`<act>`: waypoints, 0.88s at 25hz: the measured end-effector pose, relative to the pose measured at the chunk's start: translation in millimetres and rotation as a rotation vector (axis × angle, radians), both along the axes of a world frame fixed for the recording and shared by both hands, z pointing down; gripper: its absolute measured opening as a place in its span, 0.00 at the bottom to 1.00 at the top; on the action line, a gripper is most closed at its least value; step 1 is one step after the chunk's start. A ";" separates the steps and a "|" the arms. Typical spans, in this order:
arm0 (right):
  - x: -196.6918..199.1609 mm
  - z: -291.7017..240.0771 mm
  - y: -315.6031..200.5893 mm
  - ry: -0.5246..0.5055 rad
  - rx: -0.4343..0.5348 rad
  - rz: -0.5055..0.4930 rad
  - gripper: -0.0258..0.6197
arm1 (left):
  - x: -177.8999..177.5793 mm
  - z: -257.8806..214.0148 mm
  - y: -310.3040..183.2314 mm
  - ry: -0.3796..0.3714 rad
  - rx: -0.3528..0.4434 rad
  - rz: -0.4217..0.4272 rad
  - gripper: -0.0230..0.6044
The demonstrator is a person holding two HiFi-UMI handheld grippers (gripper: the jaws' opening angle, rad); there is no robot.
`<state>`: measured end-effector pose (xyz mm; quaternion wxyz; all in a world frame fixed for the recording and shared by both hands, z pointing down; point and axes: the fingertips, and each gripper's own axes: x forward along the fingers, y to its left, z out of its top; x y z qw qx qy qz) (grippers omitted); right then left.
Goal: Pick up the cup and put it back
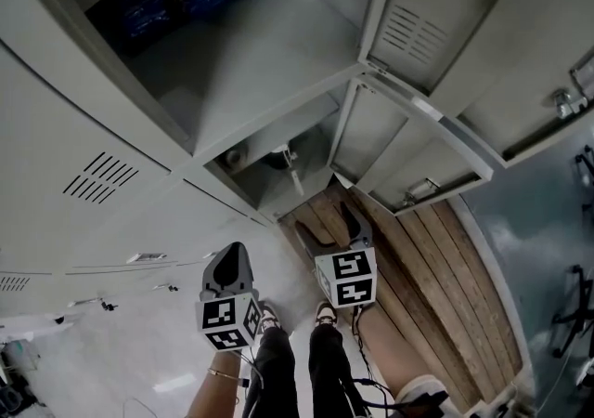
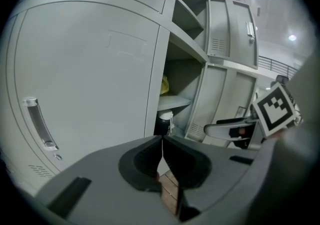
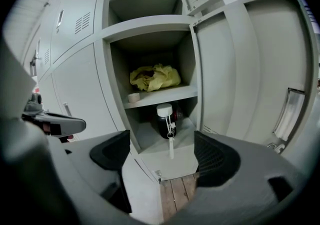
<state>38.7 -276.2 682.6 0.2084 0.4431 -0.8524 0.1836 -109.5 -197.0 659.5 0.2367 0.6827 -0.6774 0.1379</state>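
Observation:
A dark cup [image 3: 164, 122] with a white lid and a white strap stands on the floor of the open locker's lower compartment. It also shows in the left gripper view [image 2: 164, 122] and, dimly, in the head view [image 1: 279, 161]. My right gripper [image 3: 165, 151] is open and empty. It is held in front of the locker, a good way back from the cup and pointed at it. My left gripper [image 2: 163, 141] is shut with nothing in it, beside the right one [image 1: 329, 228] and to its left [image 1: 233, 260].
A yellow cloth [image 3: 155, 77] and a small roll [image 3: 133, 97] lie on the shelf above the cup. The locker's door [image 3: 250, 69] stands open to the right. Wooden boards [image 1: 436, 277] run below the lockers. A person's legs [image 1: 278, 360] are underneath the grippers.

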 end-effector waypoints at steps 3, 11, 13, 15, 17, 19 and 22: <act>-2.4 5.5 -2.4 -0.010 0.008 0.005 0.65 | 3.3 8.5 -1.0 0.008 0.017 0.004 0.05; -11.6 42.0 -13.6 -0.026 0.038 0.001 0.65 | 5.3 38.7 -11.3 0.007 0.067 0.007 0.05; -15.8 55.8 -17.1 -0.030 0.044 -0.002 0.65 | 2.4 48.6 -13.2 0.004 0.079 0.001 0.05; -20.6 69.8 -20.6 -0.036 0.048 -0.005 0.65 | -0.4 59.0 -15.0 -0.004 0.088 -0.001 0.05; -26.0 82.5 -24.2 -0.043 0.052 -0.011 0.65 | -2.9 68.4 -16.3 -0.012 0.097 -0.003 0.05; -30.8 92.8 -28.9 -0.044 0.061 -0.019 0.65 | -4.5 76.1 -17.3 -0.015 0.105 -0.005 0.05; -35.3 103.2 -38.6 -0.048 0.074 -0.021 0.65 | -4.3 85.0 -19.5 -0.022 0.120 -0.004 0.05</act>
